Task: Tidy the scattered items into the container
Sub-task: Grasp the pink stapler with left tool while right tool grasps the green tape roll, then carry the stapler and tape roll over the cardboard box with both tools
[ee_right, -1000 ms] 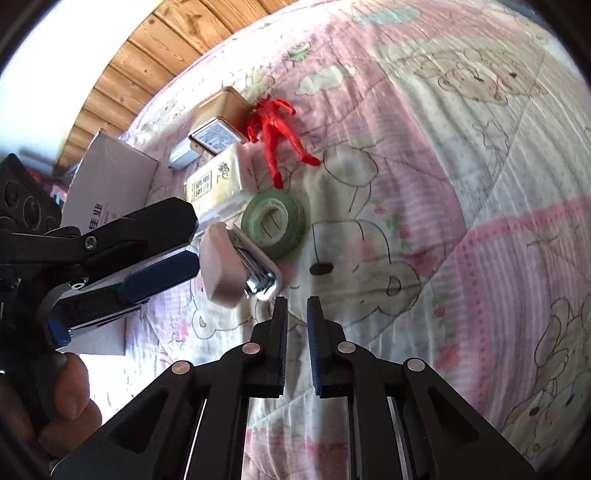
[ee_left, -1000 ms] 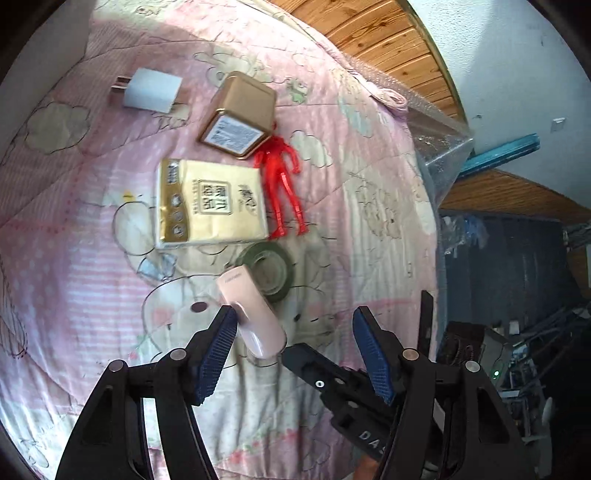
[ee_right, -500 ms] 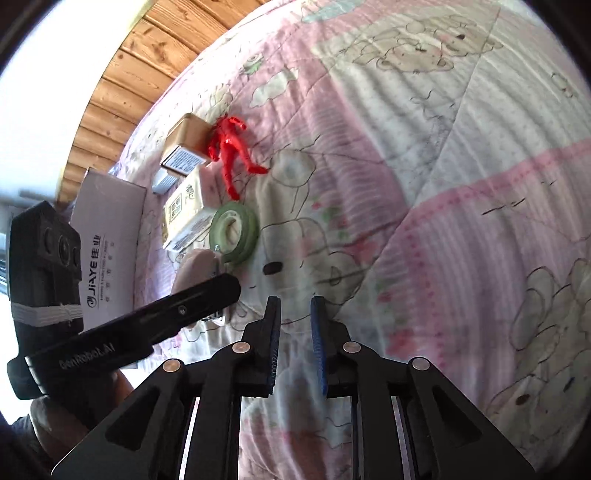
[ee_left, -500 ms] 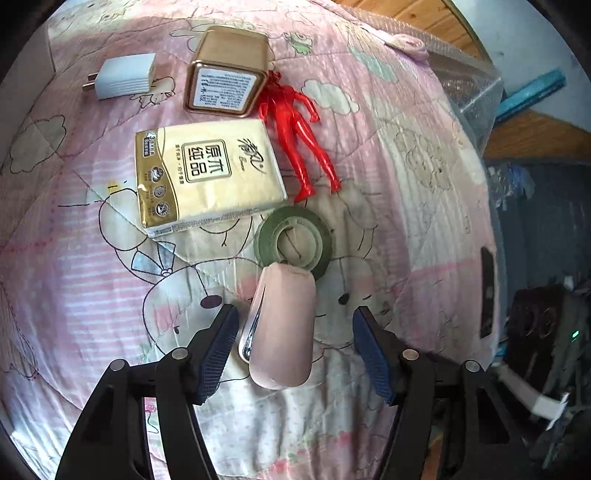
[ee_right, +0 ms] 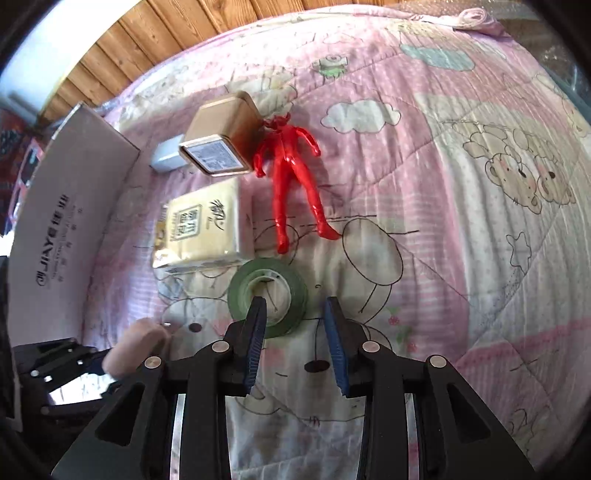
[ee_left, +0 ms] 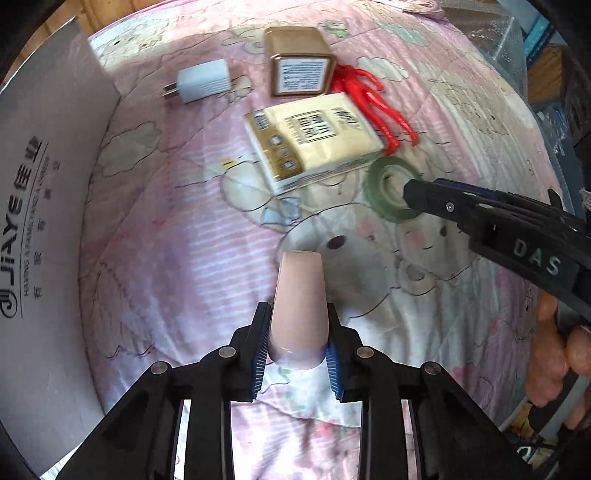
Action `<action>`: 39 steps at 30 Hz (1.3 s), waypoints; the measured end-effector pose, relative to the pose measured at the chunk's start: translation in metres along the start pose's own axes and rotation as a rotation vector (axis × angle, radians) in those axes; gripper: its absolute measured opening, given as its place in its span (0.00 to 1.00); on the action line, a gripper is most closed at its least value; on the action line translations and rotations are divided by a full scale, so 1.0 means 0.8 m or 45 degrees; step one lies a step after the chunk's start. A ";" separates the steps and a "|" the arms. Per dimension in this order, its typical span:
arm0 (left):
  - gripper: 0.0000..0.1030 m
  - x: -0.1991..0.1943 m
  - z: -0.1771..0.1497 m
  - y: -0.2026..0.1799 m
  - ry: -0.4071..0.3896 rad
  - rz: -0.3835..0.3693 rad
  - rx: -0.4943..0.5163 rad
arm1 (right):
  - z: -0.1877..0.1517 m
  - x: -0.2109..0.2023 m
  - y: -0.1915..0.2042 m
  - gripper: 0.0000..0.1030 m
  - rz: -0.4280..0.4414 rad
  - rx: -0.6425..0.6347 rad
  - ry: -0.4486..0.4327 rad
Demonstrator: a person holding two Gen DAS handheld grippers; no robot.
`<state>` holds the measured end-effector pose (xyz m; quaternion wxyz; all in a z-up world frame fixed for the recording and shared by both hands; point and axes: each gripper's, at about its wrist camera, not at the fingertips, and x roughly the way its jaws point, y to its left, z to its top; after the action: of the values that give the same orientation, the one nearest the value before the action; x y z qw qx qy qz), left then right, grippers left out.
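Observation:
My left gripper is shut on a pale pink oblong case, which it holds above the quilt. The same pink case shows at the lower left of the right wrist view. My right gripper is open just over a green tape roll, its left finger above the ring's near edge. In the left wrist view the right gripper reaches over the tape roll. A white cardboard box stands at the left. Farther off lie a tissue pack, a red figure, a gold tin and a white charger.
All items rest on a pink cartoon-print quilt. A wood-panel wall runs behind the bed. A person's hand grips the right tool's handle. The bed edge and clear plastic lie to the right.
My left gripper has closed on the pink case and lifted it toward the white box. My right gripper has opened and moved over the green tape roll.

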<state>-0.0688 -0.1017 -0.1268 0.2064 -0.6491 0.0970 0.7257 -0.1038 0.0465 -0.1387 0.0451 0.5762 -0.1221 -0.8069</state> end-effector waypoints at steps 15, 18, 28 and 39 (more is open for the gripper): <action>0.27 -0.040 -0.014 0.061 -0.117 -0.143 -0.108 | -0.012 -0.039 0.008 0.14 -0.010 0.007 0.004; 0.15 -0.054 -0.020 0.063 -0.138 -0.165 -0.119 | -0.016 -0.042 0.013 0.14 0.017 0.034 0.022; 0.18 -0.033 -0.013 0.048 -0.154 -0.231 -0.183 | -0.043 -0.048 0.020 0.14 0.020 0.042 0.043; 0.15 -0.024 -0.018 0.050 -0.177 -0.172 -0.155 | -0.057 -0.023 0.018 0.14 0.077 0.059 0.054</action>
<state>-0.0716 -0.1465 -0.1148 0.2213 -0.6137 -0.0058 0.7579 -0.0555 0.0299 -0.1319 0.0587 0.5901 -0.1569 -0.7898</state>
